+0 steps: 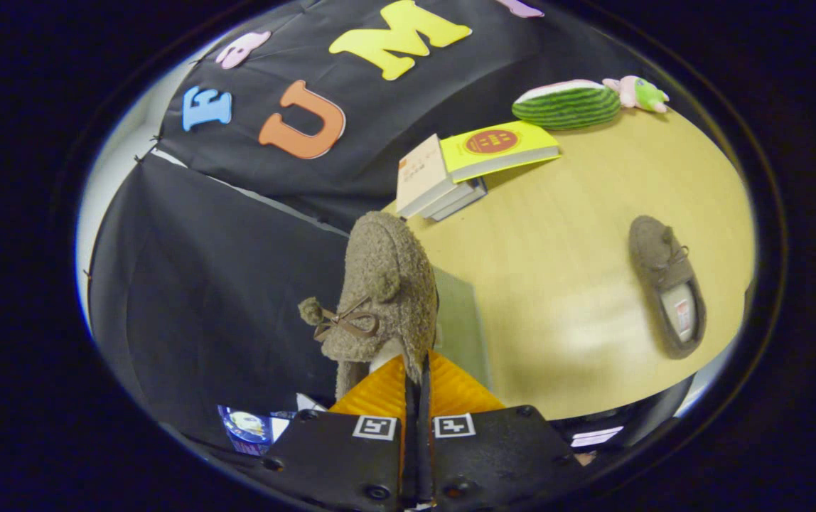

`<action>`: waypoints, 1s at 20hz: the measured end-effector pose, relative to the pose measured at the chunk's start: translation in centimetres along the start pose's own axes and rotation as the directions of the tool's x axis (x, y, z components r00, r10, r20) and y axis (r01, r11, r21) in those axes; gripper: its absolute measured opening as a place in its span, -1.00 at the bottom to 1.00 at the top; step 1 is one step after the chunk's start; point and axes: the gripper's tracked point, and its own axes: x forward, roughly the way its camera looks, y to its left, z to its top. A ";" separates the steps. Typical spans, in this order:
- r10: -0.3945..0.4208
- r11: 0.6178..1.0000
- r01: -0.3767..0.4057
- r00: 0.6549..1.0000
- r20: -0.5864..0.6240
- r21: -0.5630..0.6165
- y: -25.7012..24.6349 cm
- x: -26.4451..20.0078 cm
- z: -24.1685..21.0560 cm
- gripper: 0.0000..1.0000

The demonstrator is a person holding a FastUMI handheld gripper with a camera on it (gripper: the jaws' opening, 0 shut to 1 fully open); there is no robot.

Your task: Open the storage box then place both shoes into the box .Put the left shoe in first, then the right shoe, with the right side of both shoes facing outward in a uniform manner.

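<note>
The gripper (415, 387) jaws pinch a fuzzy shoe (387, 291); another shoe (666, 284) lies on the table (557, 284).

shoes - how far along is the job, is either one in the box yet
Neither shoe looks boxed yet. In hand: the gripper is shut on one fuzzy shoe, lifted, its toe pointing ahead of the fingers. Which shoe of the pair it is I cannot tell. Left: the other shoe lies on the wooden table. Whether the box is open cannot be told.

Two shoes (383, 284) (667, 284), three stacked books (465, 167), one watermelon toy (566, 104), one small plush (639, 92).
</note>
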 end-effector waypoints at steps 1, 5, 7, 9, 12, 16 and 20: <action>0.005 1.000 -0.005 1.000 0.003 0.004 1.6 0.8 -0.3 -0.88; -0.046 0.999 0.046 0.999 0.001 -0.008 4.9 6.2 -1.7 -0.88; -0.081 0.997 0.081 0.996 -0.037 -0.006 4.9 9.2 -3.1 -0.88; -0.119 0.993 0.119 0.991 -0.062 0.001 4.4 11.9 -4.2 -0.88; -0.173 0.985 0.174 0.981 -0.090 0.003 3.0 15.5 -5.8 -0.88; -0.221 0.974 0.226 0.967 -0.123 0.021 1.6 18.9 -7.7 -0.88; -0.247 0.969 0.248 0.961 -0.127 -0.004 1.3 20.8 -8.5 -0.83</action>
